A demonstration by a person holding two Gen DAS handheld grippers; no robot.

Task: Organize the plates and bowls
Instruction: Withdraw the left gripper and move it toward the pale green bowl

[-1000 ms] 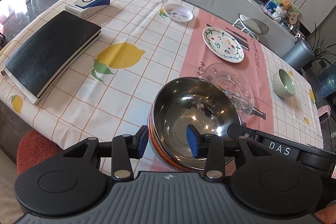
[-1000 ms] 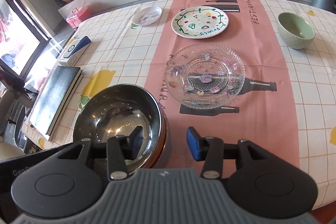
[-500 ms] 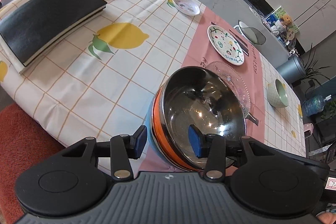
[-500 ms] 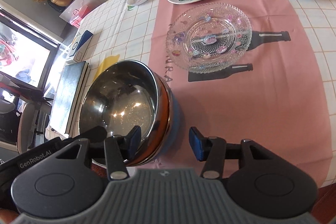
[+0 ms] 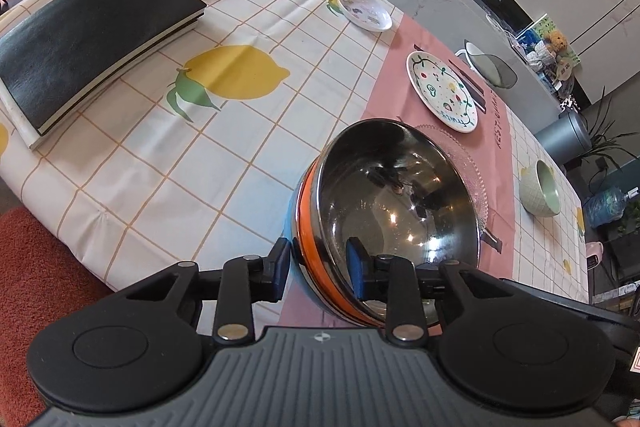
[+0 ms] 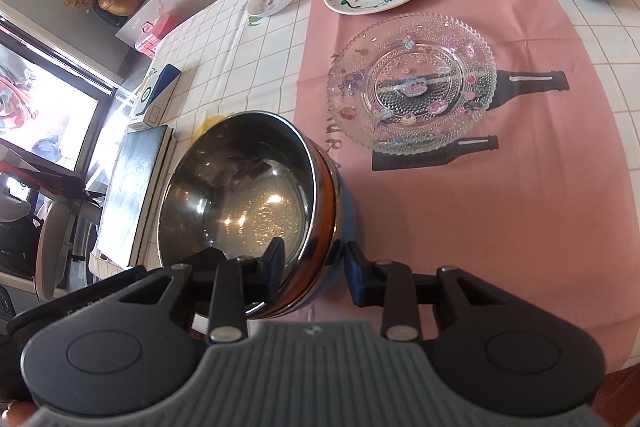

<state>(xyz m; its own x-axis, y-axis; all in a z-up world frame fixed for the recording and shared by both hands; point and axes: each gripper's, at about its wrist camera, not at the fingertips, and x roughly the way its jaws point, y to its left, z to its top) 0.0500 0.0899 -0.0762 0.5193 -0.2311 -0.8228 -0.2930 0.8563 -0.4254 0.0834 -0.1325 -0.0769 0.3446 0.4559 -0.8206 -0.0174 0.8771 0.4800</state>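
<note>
Both the left gripper (image 5: 316, 269) and right gripper (image 6: 314, 269), jaws just closing, pinch opposite rims of the steel bowl stack (image 5: 384, 211), probably light, rigid, slippery, beside the glass plate (image 6: 412, 83).

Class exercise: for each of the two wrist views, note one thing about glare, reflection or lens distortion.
Left wrist view: fisheye bends the tablecloth grid into curves; the steel bowl mirrors dark shapes and small highlights. Right wrist view: the window at left is blown out white; bright glints sit inside the steel bowl.
</note>
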